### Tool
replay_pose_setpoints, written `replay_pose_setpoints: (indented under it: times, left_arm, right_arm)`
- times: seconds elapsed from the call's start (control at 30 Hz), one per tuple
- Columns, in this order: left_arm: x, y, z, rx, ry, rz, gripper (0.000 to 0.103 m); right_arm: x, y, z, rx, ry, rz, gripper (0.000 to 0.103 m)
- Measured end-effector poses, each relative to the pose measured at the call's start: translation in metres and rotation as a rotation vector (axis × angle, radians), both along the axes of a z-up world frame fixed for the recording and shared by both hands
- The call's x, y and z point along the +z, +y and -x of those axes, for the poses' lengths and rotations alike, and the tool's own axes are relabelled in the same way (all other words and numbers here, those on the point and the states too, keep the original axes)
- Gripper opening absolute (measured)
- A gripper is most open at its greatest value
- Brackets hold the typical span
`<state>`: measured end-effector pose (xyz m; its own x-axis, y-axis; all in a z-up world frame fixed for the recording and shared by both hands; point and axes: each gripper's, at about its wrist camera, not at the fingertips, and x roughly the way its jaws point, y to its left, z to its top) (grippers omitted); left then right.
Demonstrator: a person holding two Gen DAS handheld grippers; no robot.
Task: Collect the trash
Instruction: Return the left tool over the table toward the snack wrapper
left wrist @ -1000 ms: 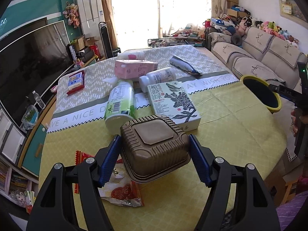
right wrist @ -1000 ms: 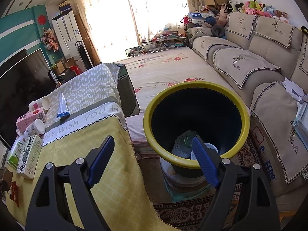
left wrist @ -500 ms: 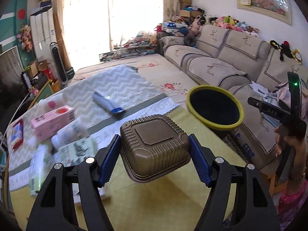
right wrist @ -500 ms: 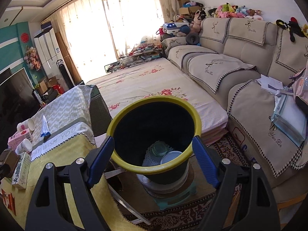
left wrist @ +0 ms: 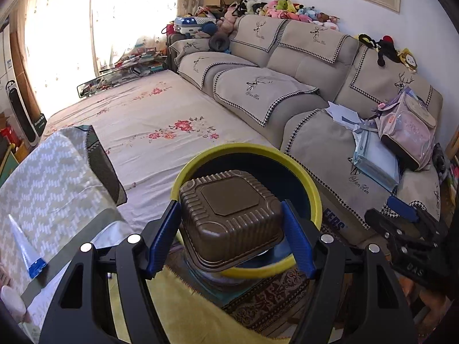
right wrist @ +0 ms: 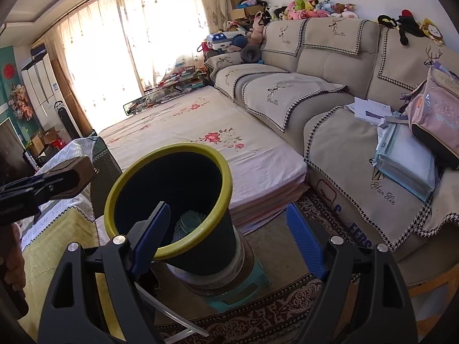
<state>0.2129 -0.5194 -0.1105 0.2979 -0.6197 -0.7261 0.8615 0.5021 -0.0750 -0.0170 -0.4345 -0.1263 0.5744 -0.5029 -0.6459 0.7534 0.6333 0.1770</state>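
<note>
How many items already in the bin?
2 visible: a clear ribbed cup and a pale round piece low in the bin. More may be hidden below the rim. The brown tray is in the left tool, not yet dropped.

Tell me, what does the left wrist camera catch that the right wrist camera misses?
Only the left view shows the ribbed base of the brown tray gripped in the left claw, and the white tube with a blue cap on the tablecloth. Only the right view shows the bin's dark outer wall, the stand beneath it, and clear containers inside. Both show the yellow-rimmed bin, the sofa and the pink backpack.
</note>
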Motion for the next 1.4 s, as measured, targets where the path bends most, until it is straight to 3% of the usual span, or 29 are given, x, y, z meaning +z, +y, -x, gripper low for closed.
replay_pose_setpoints:
  times: [0.33,0.43,0.57,0.73,1.03,1.4]
  left_arm:
    - [-0.036,-0.077,-0.013,-0.016,-0.006,-0.049,0.072]
    - [-0.037,-0.077,-0.012,-0.003,-0.002,-0.049,0.082]
    - [-0.020,-0.055,-0.005,0.016,-0.006,-0.015,0.088]
    - [0.018,0.002,0.012,0.065,-0.029,0.063,0.092]
    - [0.068,0.156,0.045,0.252,-0.092,0.190,0.098]
    - [0.078,0.366,0.084,0.637,-0.220,0.175,0.098]
  right_arm:
    - [-0.007,-0.009,0.010,-0.025,0.016,-0.013,0.079]
    - [-0.006,-0.009,0.010,-0.027,0.016,-0.011,0.079]
    - [-0.003,-0.007,0.010,-0.025,0.012,-0.008,0.079]
    - [0.000,0.001,0.007,0.003,0.006,-0.006,0.079]
    - [0.009,0.040,-0.019,0.115,0.010,0.011,0.080]
    - [0.011,0.158,-0.092,0.433,0.029,0.026,0.080]
